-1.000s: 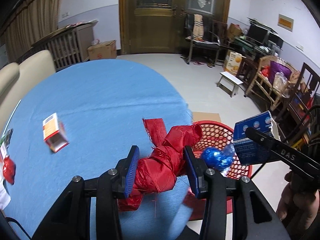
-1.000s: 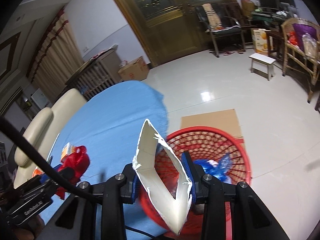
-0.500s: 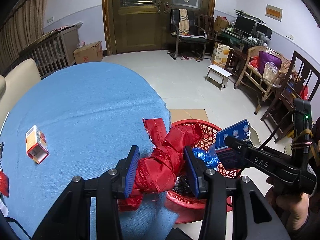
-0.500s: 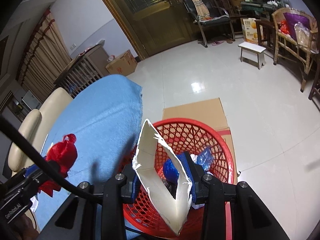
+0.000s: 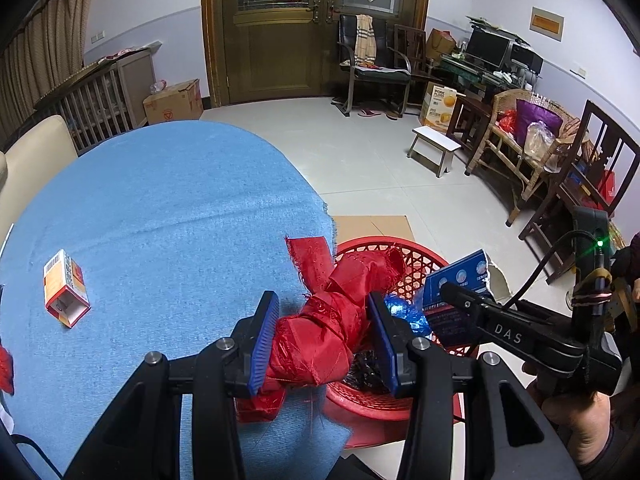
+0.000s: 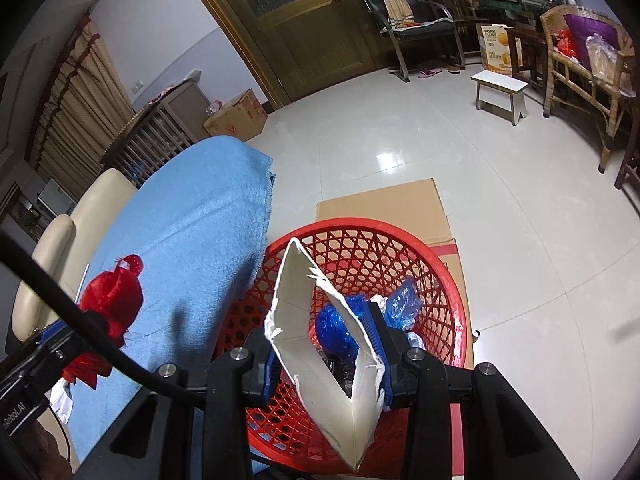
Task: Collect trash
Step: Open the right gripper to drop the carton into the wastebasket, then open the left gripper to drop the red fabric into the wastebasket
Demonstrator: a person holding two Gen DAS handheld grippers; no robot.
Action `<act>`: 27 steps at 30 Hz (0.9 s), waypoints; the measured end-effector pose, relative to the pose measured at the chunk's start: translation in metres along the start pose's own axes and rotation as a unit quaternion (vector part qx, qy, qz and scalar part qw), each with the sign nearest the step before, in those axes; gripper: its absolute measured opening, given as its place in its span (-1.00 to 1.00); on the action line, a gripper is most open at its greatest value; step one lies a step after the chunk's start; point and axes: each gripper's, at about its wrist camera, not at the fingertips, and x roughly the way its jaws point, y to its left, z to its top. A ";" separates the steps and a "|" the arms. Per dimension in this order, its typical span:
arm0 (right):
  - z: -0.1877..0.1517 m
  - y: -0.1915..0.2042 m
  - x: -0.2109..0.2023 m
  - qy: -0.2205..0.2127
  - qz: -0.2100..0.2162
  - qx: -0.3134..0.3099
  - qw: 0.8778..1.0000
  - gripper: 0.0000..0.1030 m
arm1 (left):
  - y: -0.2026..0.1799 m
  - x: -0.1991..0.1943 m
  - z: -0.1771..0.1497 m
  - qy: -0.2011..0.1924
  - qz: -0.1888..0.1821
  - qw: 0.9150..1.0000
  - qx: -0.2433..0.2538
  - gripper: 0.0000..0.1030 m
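Note:
My left gripper (image 5: pixel 324 340) is shut on a crumpled red cloth wad (image 5: pixel 332 320), held over the edge of the blue table (image 5: pixel 160 220) beside the red mesh basket (image 5: pixel 420 256). My right gripper (image 6: pixel 326 354) is shut on a torn blue-and-white carton (image 6: pixel 320 344), open end toward me, held over the red basket (image 6: pixel 440 264). The carton also shows in the left wrist view (image 5: pixel 452 292). The basket holds blue foil wrappers (image 6: pixel 400 300) and dark trash. The red wad also shows in the right wrist view (image 6: pixel 112 296).
A small orange-and-white box (image 5: pixel 66 288) lies on the table at the left. The basket stands on flat cardboard (image 6: pixel 380 204) on the tiled floor. Chairs, a white stool (image 5: pixel 436 146) and cluttered shelves line the far right.
Both grippers moved right toward the basket. The carton went from beside the basket to over its inside. The red wad now hangs at the table edge by the rim.

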 end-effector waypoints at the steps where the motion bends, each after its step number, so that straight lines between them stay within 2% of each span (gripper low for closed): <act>1: 0.000 0.000 0.002 0.003 0.000 0.000 1.000 -0.18 | 0.000 0.000 0.000 0.000 -0.001 1.000 0.000 -0.10; 2: 0.000 -0.001 0.004 0.009 -0.001 0.000 1.000 -0.05 | 0.000 0.000 0.000 -0.001 -0.001 1.000 0.000 -0.10; 3: 0.000 -0.001 0.006 0.014 0.000 0.003 1.000 0.20 | -0.001 0.000 0.001 -0.001 -0.002 1.000 0.001 -0.10; 5: 0.000 -0.004 0.005 0.013 -0.001 0.007 1.000 0.28 | -0.003 0.000 0.001 -0.001 -0.003 1.000 0.002 -0.10; 16: 0.012 -0.024 -0.030 -0.034 -0.008 0.035 0.999 0.28 | -0.030 0.018 0.010 0.011 -0.022 0.999 0.021 -0.10; 24: 0.017 -0.050 -0.058 -0.064 -0.022 0.069 0.995 0.28 | -0.057 0.044 0.019 0.037 -0.037 0.998 0.042 -0.08; 26: 0.018 -0.056 -0.063 -0.069 -0.024 0.073 0.995 0.28 | -0.061 0.051 0.021 0.045 -0.040 0.997 0.042 0.00; 27: 0.019 -0.058 -0.066 -0.072 -0.024 0.075 0.994 0.28 | -0.063 0.057 0.022 0.051 -0.043 0.997 0.044 0.18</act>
